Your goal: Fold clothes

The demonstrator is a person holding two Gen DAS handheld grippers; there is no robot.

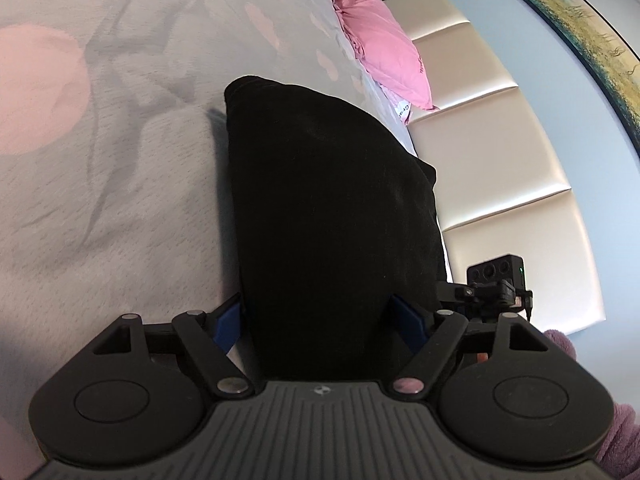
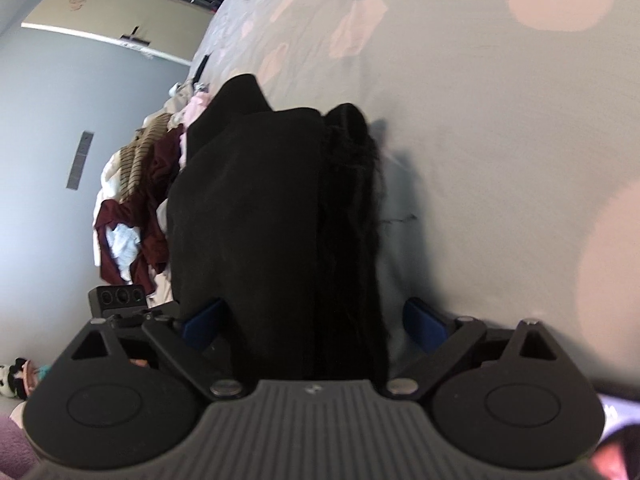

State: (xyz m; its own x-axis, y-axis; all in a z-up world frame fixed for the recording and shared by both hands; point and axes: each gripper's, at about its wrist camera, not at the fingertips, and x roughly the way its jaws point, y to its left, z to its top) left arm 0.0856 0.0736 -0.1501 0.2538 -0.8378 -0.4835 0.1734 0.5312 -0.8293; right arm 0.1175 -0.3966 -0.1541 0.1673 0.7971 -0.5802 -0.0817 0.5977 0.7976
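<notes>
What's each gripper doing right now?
Left gripper: jaws spread, black garment between them, grip unclear.
Right gripper: same, jaws wide around the black garment.

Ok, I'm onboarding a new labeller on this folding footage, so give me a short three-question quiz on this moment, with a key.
1. True or false: the black garment lies between the blue fingers of the left gripper.
2. Multiple choice: what lies by the padded headboard in the left wrist view? A) a pink pillow B) a green towel C) a laptop
3. Fill in: in the right wrist view, beyond the black garment at the right gripper, a heap of unfolded ______ sits on the bedspread.

Key: 1 true; 2 A; 3 clothes
</notes>
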